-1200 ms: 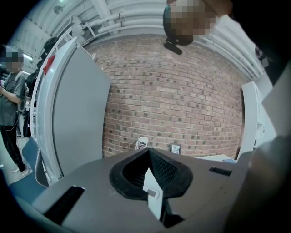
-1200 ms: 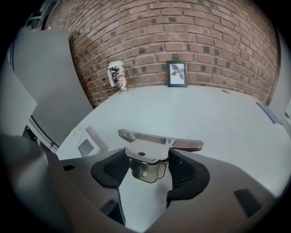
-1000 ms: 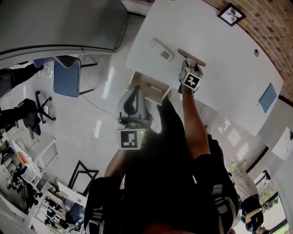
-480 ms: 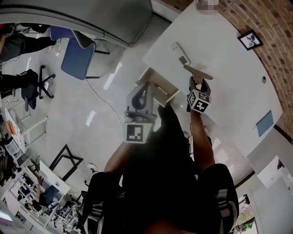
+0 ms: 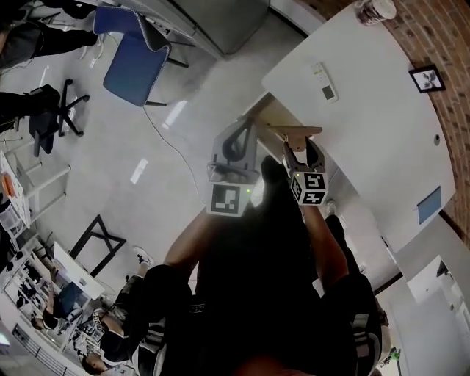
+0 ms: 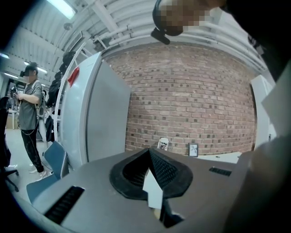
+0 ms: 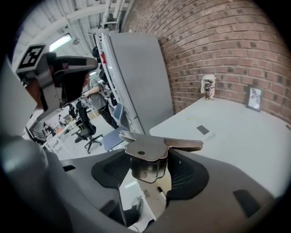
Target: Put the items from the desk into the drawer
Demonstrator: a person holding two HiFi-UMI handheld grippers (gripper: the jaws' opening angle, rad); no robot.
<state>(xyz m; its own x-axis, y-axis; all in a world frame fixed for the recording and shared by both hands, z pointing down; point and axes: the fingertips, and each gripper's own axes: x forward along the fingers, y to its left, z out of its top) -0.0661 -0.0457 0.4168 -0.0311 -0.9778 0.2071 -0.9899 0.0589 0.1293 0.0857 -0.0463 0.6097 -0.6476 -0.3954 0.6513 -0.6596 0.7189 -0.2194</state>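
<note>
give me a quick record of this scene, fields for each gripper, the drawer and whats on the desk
left gripper: jaws together at the tips, next to the drawer
right gripper: clamped on a metal bracket, held near the drawer
drawer: open, at the desk's edge
desk: remote control, cup, picture frame
task: bracket not yet in the drawer

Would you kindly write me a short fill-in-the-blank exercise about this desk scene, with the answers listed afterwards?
1. The right gripper holds a bracket made of ___.
2. The drawer under the desk stands ___.
3. The wall behind the desk is built of ___.
4. The chair on the floor is ___ in colour.

Missing words: metal; open; brick; blue.
</note>
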